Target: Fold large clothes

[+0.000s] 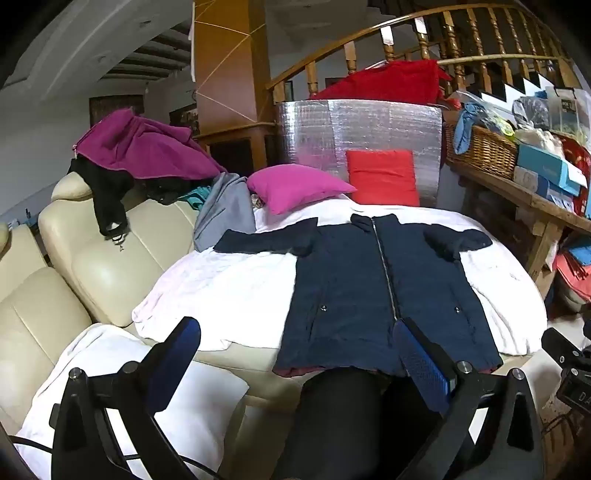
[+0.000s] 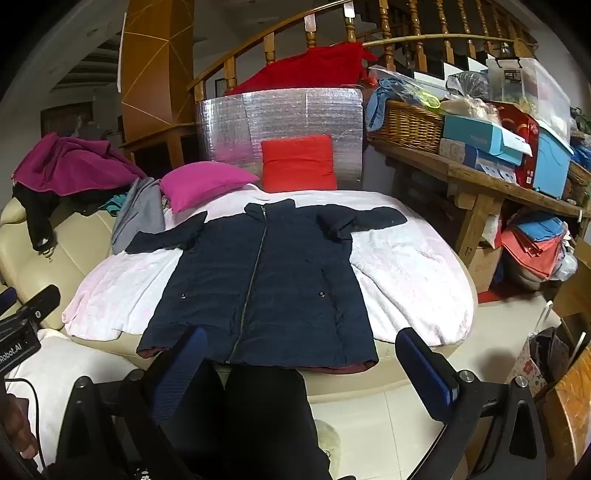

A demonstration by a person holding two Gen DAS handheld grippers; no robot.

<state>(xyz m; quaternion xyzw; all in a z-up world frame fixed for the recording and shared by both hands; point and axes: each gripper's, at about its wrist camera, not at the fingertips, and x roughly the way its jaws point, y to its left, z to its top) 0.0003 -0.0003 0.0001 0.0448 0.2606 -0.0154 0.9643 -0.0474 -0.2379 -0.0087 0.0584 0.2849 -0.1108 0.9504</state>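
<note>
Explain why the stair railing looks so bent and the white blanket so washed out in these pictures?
Both views are fisheye: the straight stair railing bows near the edges, and the corners go black. In the left wrist view the white blanket is overexposed, with no texture; in the right wrist view it keeps faint detail, and the navy coat is sharp.

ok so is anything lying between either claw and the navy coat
Nothing visible does. The navy coat lies flat and uncovered on the white blanket, with the open left claw and open right claw at its hem.

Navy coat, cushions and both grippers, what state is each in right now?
navy coat: spread flat, zipped, sleeves out
left gripper: open, holding nothing
right gripper: open, holding nothing
pink cushion: lying flat
red cushion: propped upright
</note>
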